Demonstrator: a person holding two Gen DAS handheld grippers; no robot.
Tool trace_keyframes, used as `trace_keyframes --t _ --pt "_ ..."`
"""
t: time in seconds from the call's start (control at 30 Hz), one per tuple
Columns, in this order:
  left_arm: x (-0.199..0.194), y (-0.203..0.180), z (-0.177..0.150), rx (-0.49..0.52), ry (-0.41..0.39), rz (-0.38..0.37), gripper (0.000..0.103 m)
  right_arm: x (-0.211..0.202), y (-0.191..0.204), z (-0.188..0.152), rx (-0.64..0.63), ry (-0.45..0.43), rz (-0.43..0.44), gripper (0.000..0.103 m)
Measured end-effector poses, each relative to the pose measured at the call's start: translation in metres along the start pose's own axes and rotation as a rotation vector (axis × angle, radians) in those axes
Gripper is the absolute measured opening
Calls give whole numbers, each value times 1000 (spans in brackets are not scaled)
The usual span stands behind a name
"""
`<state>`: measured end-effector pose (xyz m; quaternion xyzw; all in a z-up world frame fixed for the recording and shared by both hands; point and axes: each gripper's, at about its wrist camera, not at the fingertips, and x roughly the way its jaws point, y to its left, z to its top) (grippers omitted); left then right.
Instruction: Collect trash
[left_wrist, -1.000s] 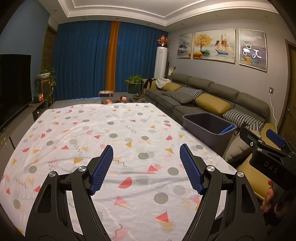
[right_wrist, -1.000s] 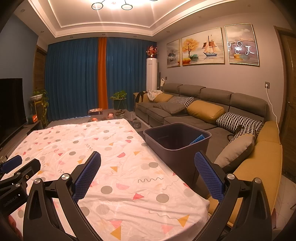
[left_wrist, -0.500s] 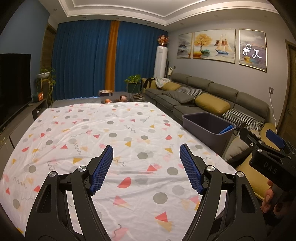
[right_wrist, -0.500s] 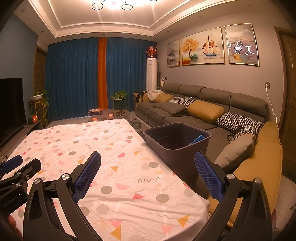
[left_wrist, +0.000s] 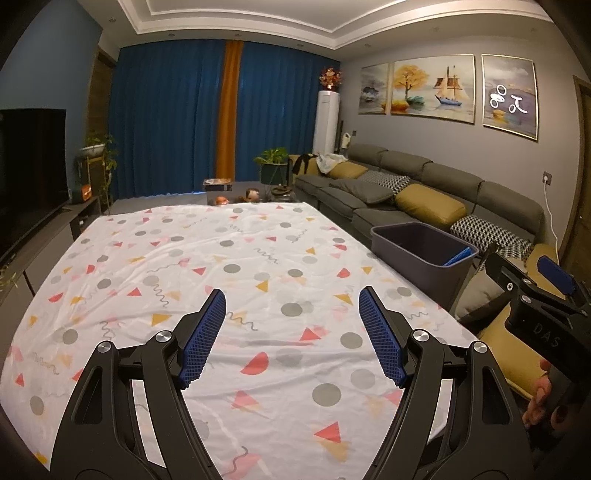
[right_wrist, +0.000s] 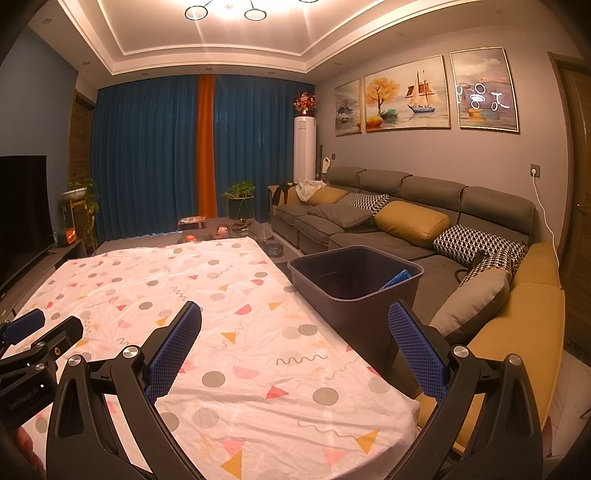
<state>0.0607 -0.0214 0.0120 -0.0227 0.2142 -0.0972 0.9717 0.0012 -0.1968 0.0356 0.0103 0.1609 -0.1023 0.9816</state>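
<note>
A dark grey bin (right_wrist: 354, 284) stands at the right edge of the table, also in the left wrist view (left_wrist: 421, 251). A blue piece of trash (right_wrist: 397, 278) leans inside it, also seen from the left (left_wrist: 460, 255). My left gripper (left_wrist: 291, 332) is open and empty above the patterned tablecloth (left_wrist: 221, 266). My right gripper (right_wrist: 295, 339) is open and empty near the table's right front corner, just short of the bin. No loose trash shows on the cloth.
A grey sofa (right_wrist: 406, 229) with yellow and patterned cushions runs along the right wall. A TV (left_wrist: 29, 177) on a low cabinet stands at the left. Small items and a plant (left_wrist: 273, 158) sit beyond the table's far edge.
</note>
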Motion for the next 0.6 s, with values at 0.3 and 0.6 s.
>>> trace_keyframes --t 0.3,0.6 --pt "0 1 2 10 -6 34 80 3 0 1 -1 -1 8 97" --pt "-1 5 4 6 -17 90 91 5 -1 2 7 -2 9 97"
